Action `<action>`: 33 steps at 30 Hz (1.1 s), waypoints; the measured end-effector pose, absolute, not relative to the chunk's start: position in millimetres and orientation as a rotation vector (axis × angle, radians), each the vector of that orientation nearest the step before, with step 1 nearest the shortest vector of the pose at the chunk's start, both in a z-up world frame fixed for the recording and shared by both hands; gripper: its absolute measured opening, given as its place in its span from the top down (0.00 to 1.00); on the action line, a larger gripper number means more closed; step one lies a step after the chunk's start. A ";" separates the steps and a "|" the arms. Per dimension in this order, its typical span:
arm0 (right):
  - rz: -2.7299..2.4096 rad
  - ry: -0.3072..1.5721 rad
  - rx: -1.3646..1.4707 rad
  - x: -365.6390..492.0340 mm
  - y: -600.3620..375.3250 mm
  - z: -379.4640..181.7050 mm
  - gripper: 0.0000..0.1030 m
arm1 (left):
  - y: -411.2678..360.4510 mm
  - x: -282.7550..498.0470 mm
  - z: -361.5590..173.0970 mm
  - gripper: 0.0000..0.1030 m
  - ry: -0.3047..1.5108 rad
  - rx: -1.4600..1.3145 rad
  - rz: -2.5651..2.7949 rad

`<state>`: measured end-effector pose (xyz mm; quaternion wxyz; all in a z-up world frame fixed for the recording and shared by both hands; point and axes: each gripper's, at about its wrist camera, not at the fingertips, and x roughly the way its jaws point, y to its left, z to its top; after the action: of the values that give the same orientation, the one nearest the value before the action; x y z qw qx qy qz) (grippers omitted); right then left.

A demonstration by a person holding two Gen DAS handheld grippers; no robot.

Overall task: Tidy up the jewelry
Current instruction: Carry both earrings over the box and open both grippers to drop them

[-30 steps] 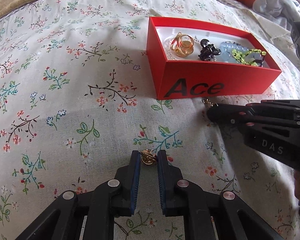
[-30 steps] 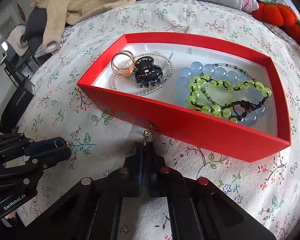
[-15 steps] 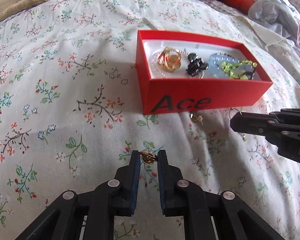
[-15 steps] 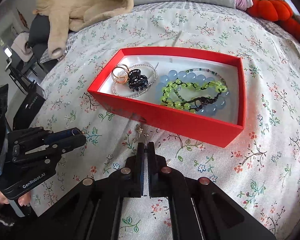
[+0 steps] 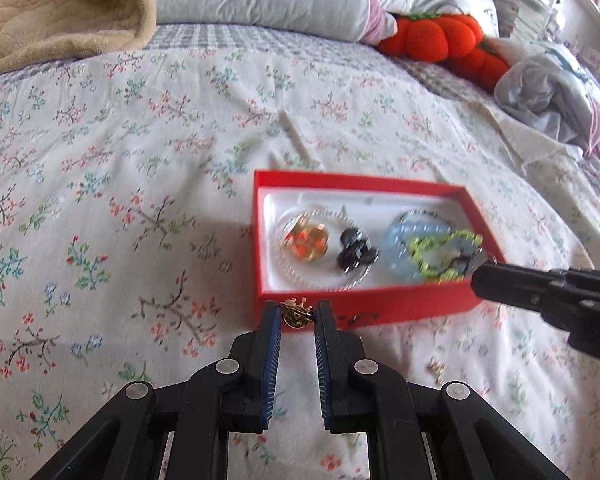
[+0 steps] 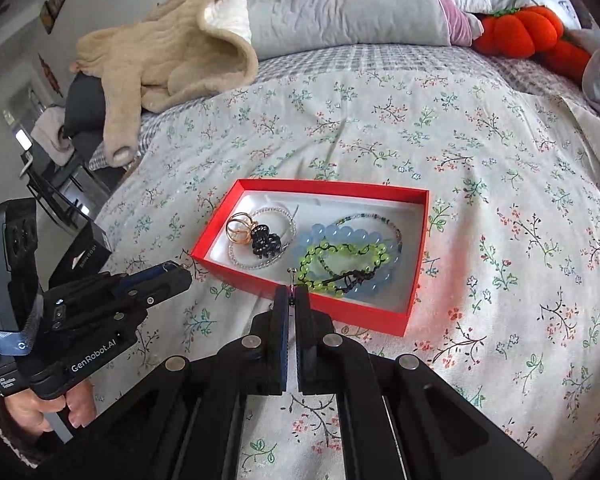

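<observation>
A red box (image 5: 364, 314) (image 6: 364, 312) lies on the flowered bedspread. It holds a gold ring (image 5: 310, 240) (image 6: 240, 229), a black hair clip (image 5: 356, 254) (image 6: 265, 242), a clear bead loop, blue beads (image 6: 340, 236) and a green bead bracelet (image 5: 440, 254) (image 6: 340, 256). My left gripper (image 5: 297, 312) is shut on a small gold crown-shaped earring (image 5: 296, 314), held in the air just before the box's near wall. My right gripper (image 6: 291, 294) is shut on a thin earring hook (image 6: 290, 278), held above the box's near edge. Another small gold piece (image 5: 436, 368) lies on the bedspread near the box.
A beige blanket (image 6: 172, 52) and a grey pillow (image 6: 340, 4) lie at the head of the bed. Orange pumpkin plush toys (image 5: 440, 42) (image 6: 532, 36) and crumpled clothes (image 5: 548, 92) sit at the back right. The bed's left edge drops to a chair and floor (image 6: 52, 152).
Both grippers have risen off the bedspread and moved toward the box, each carrying its small earring. The right gripper now hangs over the box's near edge.
</observation>
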<state>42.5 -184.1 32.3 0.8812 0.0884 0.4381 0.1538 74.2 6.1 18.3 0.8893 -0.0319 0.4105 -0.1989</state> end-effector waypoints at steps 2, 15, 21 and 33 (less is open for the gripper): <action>0.314 0.912 0.199 45.4 -187.7 32.7 0.98 | 0.9 78.6 20.7 0.89 0.842 -0.070 -0.407; 0.281 0.913 0.237 61.6 -205.9 30.9 0.98 | -27.3 98.3 9.9 0.88 0.851 -0.044 -0.384; 0.269 0.927 0.238 66.3 -208.5 27.4 0.98 | -28.4 98.9 9.4 0.76 0.852 -0.039 -0.361; 0.251 0.964 0.270 74.7 -205.3 24.8 0.72 | -18.7 89.4 18.3 0.48 0.876 -0.069 -0.319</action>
<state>74.7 -205.3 24.8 0.8699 0.1292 0.4607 0.1198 89.4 -18.7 18.3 0.8926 -0.0332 0.4224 -0.1539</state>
